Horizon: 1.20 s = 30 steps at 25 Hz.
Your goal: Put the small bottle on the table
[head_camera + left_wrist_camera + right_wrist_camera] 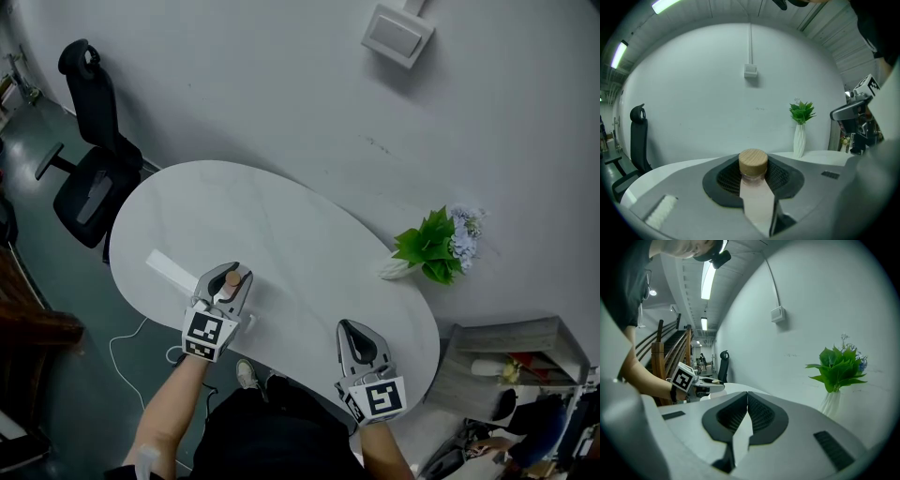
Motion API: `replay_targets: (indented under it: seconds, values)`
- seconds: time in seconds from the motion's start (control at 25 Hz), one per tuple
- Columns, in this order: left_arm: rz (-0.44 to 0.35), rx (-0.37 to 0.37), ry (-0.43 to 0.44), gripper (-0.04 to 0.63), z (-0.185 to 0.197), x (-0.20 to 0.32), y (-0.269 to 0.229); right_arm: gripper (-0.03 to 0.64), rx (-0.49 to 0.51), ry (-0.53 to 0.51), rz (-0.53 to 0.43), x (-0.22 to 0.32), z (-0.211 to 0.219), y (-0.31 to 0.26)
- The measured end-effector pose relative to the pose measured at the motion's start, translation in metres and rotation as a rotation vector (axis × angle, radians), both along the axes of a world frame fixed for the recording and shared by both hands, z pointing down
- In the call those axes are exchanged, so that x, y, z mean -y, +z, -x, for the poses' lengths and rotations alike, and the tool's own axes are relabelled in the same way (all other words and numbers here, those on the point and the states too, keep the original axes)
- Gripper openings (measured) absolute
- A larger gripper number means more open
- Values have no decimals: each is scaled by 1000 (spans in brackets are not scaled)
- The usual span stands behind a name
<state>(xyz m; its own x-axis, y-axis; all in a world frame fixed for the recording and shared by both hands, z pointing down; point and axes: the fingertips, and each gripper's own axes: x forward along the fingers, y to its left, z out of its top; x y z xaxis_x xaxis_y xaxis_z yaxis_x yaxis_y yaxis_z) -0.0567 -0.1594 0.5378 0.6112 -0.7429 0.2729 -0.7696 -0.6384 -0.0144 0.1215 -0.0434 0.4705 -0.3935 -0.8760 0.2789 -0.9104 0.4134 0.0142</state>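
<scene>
my left gripper (232, 274) is pinching the small bottle (753, 165), its pads pressed against the pale pink body just under the round wooden cap. the bottle stands upright between them. in the head view it sits at lower left, over the near edge of the white table (281, 225); i cannot tell whether its base touches the top. a white strip (171, 269) lies on the table just left of that gripper. my right gripper (747, 399) is at lower centre, over the table's near edge, jaws pressed together with nothing between them. a green plant in a white vase (431, 248) stands at the table's right end by the wall.
</scene>
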Motion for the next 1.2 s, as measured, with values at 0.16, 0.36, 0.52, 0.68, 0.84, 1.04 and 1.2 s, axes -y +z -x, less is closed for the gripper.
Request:
replay_targets:
  seconds: [0.16,0.36,0.52,0.68,0.84,1.04,1.2]
  values:
    - [23,16,11,112,-4,6,17,6,3,8,13,0,-2,4]
    - [61,28,18,112,-10,15,38,6,-1,11,24,0,-4,8]
    - [74,23,26,112,-15,21,50,6,0,25,34,1,-5,11]
    - [87,22,35,112,-22,23,61,6,-18,32,50,2,-8,14]
    - [96,33,42,112,-28,28,73,6,-23,40,59,3,-10,16]
    - [109,37,27,112,-29,37,85,6,-30,47,71,4,-13,20]
    - [116,32,21,112,-32,44,92,6,-39,50,86,5,-13,22]
